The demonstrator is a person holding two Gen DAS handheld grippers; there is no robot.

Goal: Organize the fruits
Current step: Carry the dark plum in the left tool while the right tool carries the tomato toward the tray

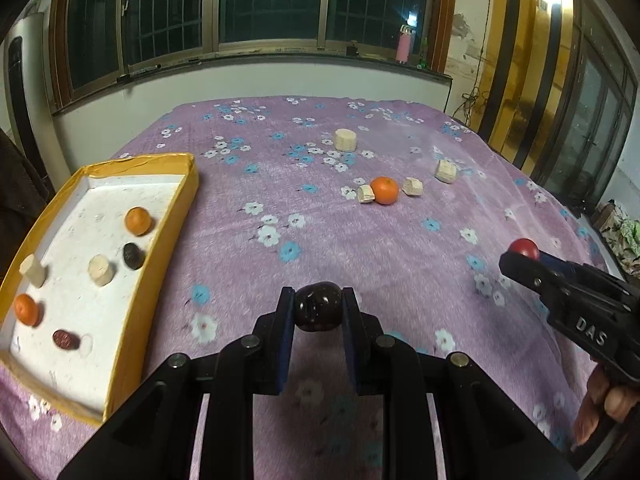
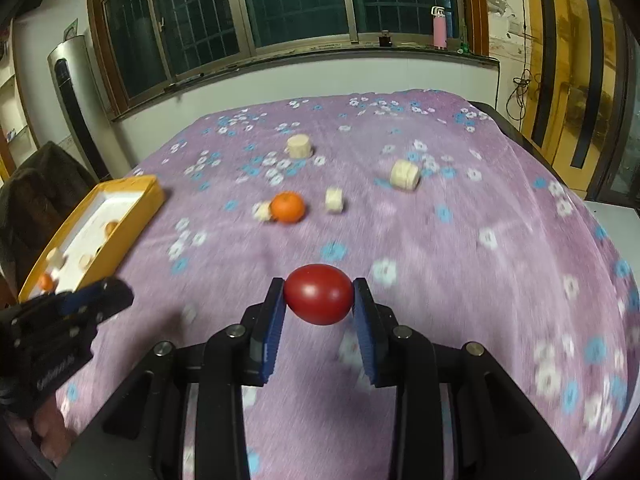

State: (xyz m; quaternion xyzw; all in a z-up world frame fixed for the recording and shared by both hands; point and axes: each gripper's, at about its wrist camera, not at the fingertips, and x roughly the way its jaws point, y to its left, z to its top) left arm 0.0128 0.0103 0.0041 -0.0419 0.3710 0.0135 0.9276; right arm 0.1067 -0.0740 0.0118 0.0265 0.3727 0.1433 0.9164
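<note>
Right wrist: tomato [image 2: 319,294] between jaws

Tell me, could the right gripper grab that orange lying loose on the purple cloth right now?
Probably not yet. The right gripper is shut on a red tomato, so its jaws are full. The path to the orange looks clear; only small pale chunks lie beside it.

A glossy dark-brown wrinkled date [image 1: 318,306] and a smooth red oval tomato [image 2: 319,294] are each pinched above the purple floral cloth. A round orange tangerine [image 1: 384,190] sits mid-cloth among pale cut chunks [image 1: 345,139]; a yellow-rimmed white tray [image 1: 120,360] holds more fruit.
</note>
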